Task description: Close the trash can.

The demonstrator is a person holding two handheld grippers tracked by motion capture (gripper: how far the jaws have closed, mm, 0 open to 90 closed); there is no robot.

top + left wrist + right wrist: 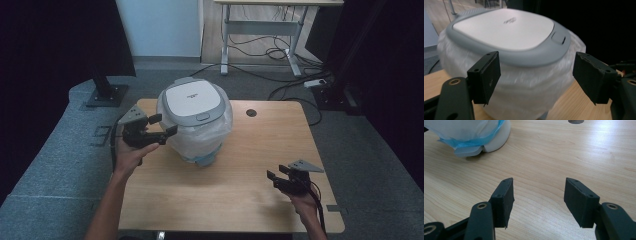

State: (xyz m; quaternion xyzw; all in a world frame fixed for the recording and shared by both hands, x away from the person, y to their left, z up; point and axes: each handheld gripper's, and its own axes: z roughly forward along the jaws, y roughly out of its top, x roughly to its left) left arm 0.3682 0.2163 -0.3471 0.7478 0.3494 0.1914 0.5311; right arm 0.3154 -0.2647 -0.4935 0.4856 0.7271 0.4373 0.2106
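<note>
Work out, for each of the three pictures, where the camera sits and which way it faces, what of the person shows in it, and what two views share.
High view: above the person's side, looking forward and down on the table; forearms, left gripper, right gripper.
Left gripper view: on the left gripper, facing the bin and its bag; open jaws.
Right gripper view: on the right gripper, facing across the tabletop; open jaws, nothing between.
Shared: the bin appears in all three, its foot in the right gripper view.

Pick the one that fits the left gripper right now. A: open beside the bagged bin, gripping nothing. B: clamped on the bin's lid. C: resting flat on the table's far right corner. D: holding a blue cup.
A: the left gripper stands open beside the bin, pads clear of its bag.
</note>
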